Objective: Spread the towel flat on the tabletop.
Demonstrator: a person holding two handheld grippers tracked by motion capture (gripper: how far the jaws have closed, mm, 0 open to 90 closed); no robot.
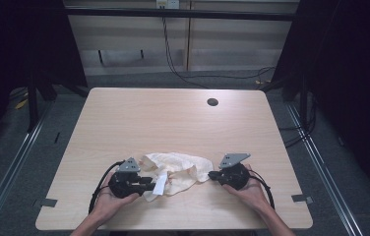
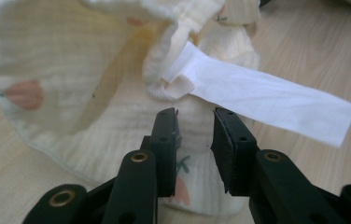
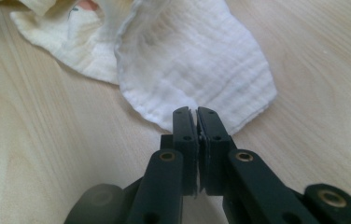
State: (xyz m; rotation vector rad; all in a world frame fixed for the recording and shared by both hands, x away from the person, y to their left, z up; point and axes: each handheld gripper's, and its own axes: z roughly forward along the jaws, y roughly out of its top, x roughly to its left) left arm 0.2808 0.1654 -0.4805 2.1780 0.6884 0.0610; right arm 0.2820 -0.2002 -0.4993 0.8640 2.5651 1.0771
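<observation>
Cloth (image 1: 175, 169), cream and crumpled, lies on the surface (image 1: 173, 118) between both tongs. The right tongs (image 3: 197, 114) are pressed together on its edge, pinching the cloth. The left tongs (image 2: 195, 116) are spread, cloth between their jaws, with a white tag (image 2: 262, 100) just beyond their tips.

A pale wood bench (image 1: 173, 118) with rounded corners stands on grey carpet (image 1: 321, 162), a round cable hole (image 1: 212, 102) near its far edge. Beyond it runs a beige panelled wall (image 1: 222, 44), down which black cables (image 1: 170, 54) trail to the floor. Dark curtains (image 1: 350, 73) flank both sides, and metal rails (image 1: 11, 167) line the floor.
</observation>
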